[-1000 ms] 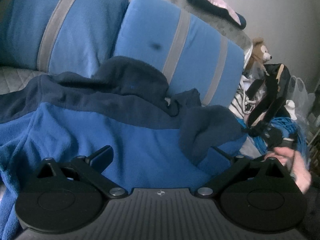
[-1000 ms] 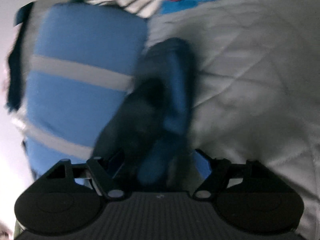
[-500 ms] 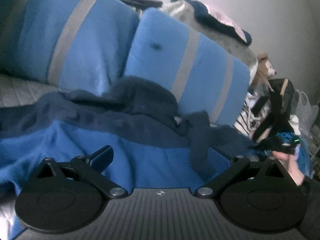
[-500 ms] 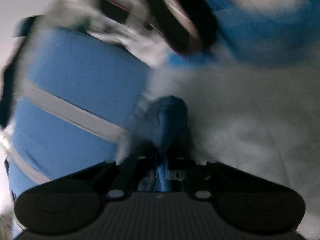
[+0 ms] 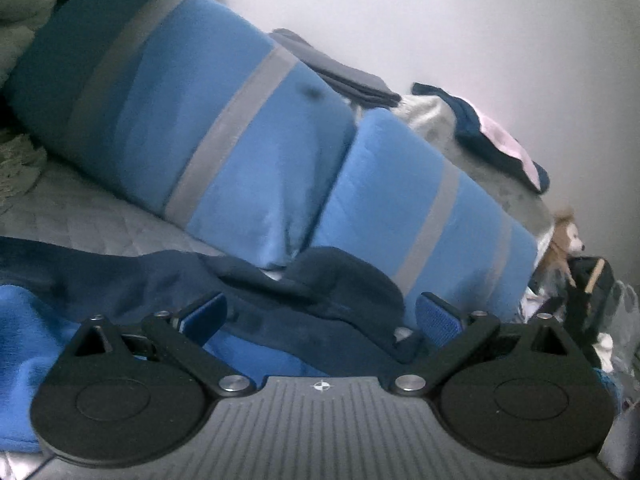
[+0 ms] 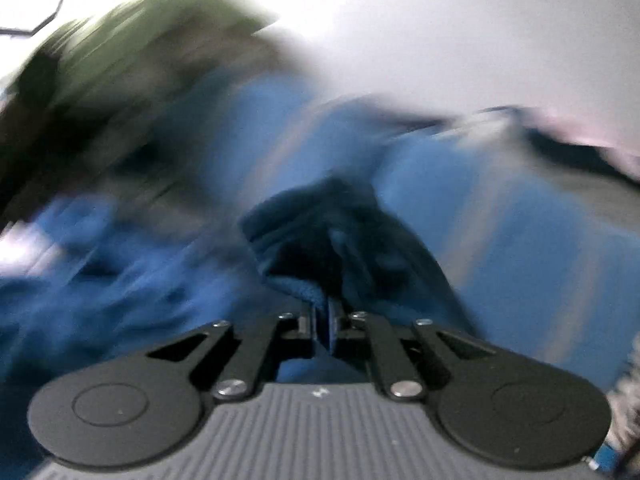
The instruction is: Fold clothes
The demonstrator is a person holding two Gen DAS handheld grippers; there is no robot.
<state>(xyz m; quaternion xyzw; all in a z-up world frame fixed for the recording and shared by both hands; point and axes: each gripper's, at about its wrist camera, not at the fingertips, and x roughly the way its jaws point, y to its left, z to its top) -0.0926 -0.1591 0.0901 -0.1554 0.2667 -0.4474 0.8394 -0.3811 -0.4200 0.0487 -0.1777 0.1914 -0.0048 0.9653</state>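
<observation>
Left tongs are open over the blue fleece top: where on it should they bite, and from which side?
Probably the raised navy hump, likely collar or hood, of the blue fleece top on the bed. It stands proud between the open left tongs, so a straight-ahead approach from the near side could close on a bunched ridge rather than flat cloth. The right tongs are shut on another navy fold.

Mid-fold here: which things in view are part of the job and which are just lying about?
Job:
- fleece, blue and navy, on the bed
- right gripper, shut on a fold of it
- left gripper, open over it

Lying about:
- striped pillows
- folded clothes
- plush toy
</observation>
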